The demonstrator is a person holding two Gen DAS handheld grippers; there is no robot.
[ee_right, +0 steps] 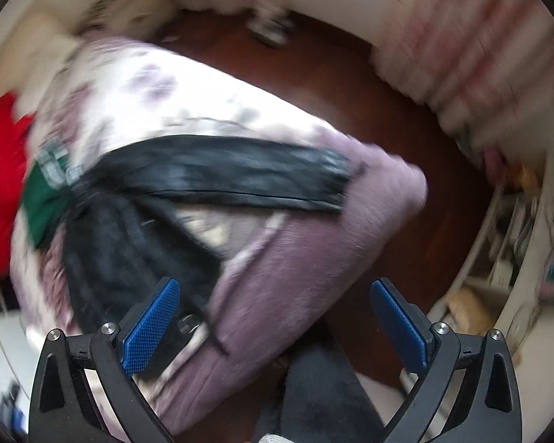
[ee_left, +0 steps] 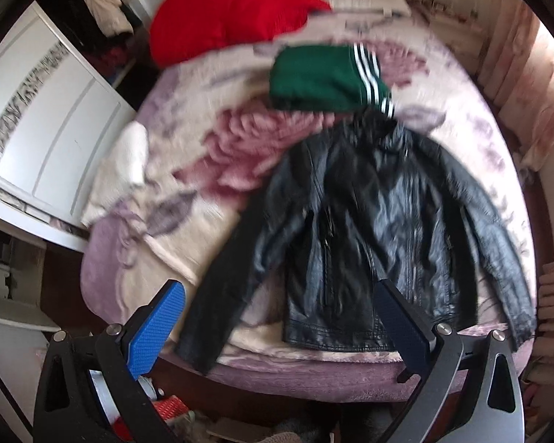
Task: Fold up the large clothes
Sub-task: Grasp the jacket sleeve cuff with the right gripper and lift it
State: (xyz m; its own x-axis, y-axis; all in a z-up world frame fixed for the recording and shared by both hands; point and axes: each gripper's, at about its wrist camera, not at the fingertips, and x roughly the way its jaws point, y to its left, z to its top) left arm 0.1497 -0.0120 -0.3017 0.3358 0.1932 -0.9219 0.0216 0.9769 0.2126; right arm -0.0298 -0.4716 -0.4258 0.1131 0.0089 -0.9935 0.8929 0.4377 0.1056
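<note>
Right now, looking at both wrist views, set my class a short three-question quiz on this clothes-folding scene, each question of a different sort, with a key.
1. True or false: the black leather jacket lies spread flat on the floral blanket with both sleeves out.
2. Multiple choice: the folded garment just beyond the jacket's collar is A) red, B) green with white stripes, C) cream.
3. Fill in: neither the left gripper nor the right gripper holds anything; both are ____.

Key: 1 true; 2 B; 3 open.
</note>
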